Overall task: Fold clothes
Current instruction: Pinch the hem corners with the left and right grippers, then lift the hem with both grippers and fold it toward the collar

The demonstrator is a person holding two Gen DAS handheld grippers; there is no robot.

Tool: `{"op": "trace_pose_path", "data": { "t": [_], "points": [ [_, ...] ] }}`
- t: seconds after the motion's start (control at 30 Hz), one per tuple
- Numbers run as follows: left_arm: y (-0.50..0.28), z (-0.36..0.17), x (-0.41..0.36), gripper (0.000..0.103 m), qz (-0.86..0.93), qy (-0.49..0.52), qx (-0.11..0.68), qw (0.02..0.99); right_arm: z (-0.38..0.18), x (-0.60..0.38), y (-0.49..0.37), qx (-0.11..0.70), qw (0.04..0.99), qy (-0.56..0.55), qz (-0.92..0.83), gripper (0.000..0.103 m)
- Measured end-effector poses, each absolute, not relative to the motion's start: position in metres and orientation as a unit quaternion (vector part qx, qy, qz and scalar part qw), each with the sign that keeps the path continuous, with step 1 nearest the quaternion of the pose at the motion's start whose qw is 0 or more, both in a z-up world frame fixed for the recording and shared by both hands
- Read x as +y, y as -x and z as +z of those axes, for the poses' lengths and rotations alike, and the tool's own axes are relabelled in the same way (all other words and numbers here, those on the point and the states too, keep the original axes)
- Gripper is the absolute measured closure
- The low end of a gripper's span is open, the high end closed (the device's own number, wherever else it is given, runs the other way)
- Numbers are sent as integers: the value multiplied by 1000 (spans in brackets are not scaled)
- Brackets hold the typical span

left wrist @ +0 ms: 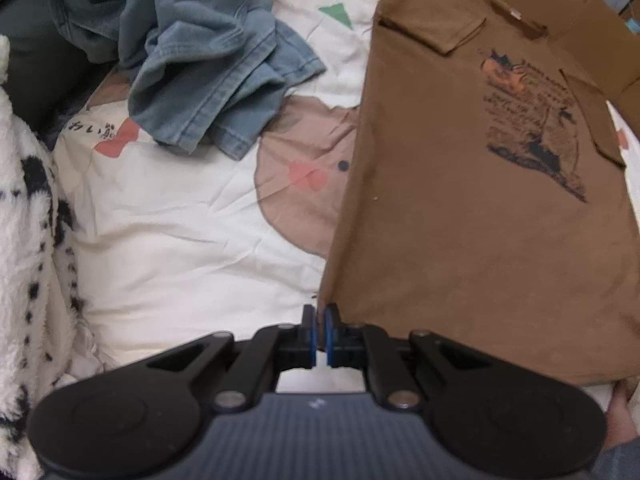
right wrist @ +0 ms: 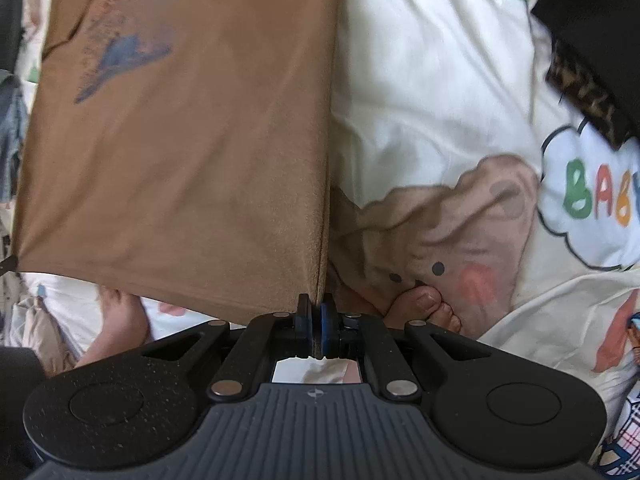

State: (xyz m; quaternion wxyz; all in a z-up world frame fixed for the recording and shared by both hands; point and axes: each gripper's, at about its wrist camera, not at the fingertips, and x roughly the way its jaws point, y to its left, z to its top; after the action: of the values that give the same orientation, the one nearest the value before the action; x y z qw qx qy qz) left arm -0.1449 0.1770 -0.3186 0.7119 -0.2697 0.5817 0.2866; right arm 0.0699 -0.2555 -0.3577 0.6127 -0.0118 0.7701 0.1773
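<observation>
Brown T-shirt [left wrist: 460, 200] hem pinched by both hand-held grippers.

Bare quilt [left wrist: 180, 248] left of brown shirt [left wrist: 460, 220]; crumpled jeans [left wrist: 208, 72] beyond

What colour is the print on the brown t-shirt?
Dark navy with an orange patch at the top, on the t-shirt. Clearest in the left wrist view.

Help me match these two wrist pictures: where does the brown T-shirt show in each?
Left wrist view: the brown T-shirt fills the right half, its near left corner at the left gripper.
Right wrist view: it fills the upper left, its near right corner pinched in the right gripper.
Shared landmark: the cartoon bed sheet under the shirt.
</observation>
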Motion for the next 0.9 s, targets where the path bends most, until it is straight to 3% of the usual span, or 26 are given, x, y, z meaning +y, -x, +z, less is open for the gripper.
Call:
{"op": "trace_pose_path", "data": {
  "t": [0.43, 0.9],
  "points": [
    [143, -275, 165, 99, 267, 264, 572, 729, -310, -267, -76, 762, 619, 22, 187, 102],
    [168, -292, 133, 99, 252, 283, 593, 710, -329, -296, -38, 785, 589, 36, 188, 102]
  ]
}}
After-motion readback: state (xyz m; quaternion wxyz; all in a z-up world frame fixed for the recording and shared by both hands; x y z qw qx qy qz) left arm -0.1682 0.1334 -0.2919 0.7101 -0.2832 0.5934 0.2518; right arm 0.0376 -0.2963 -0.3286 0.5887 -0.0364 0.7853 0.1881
